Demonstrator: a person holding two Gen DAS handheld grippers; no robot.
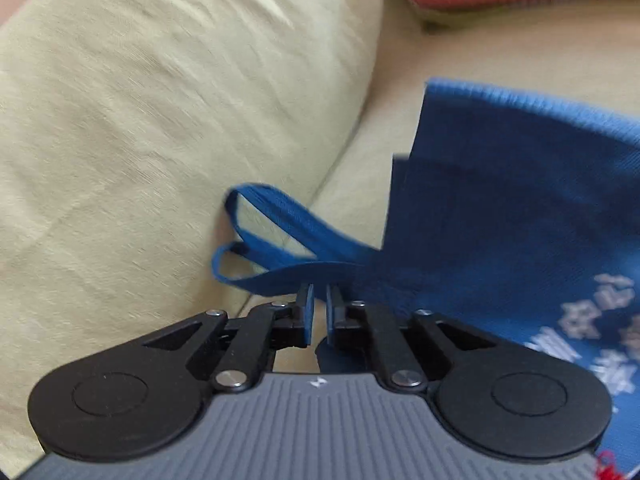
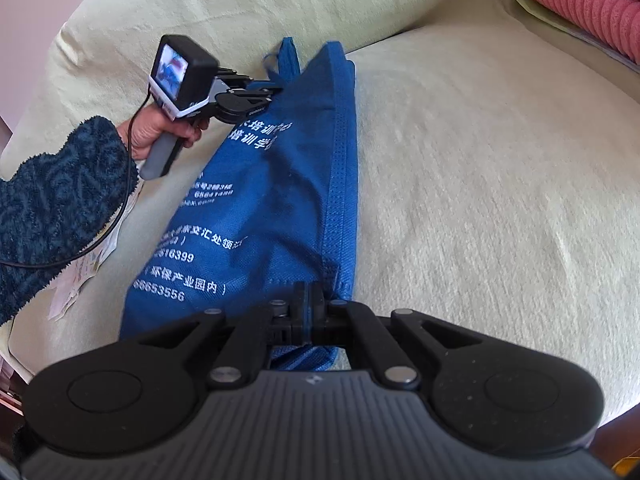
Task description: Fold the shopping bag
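A blue non-woven shopping bag [image 2: 272, 200] with white printed text lies lengthwise on a cream sofa seat, folded narrow. My right gripper [image 2: 308, 288] is shut on its near end. At the far end, my left gripper [image 2: 276, 87] meets the bag's top edge beside the handle loops [image 2: 288, 56]. In the left wrist view the bag [image 1: 500, 220] spreads to the right, and the handle straps [image 1: 272, 216] loop out to the left. There the left gripper [image 1: 319, 286] has its pads nearly together, pinching a strap at the tips.
The seat cushion [image 2: 480, 180] spreads wide to the right, and the backrest [image 1: 160, 120] rises behind the handles. A pink ribbed roll [image 2: 580, 8] lies at the far right. Loose papers [image 2: 80, 276] sit at the left edge under a dark fuzzy sleeve [image 2: 52, 208].
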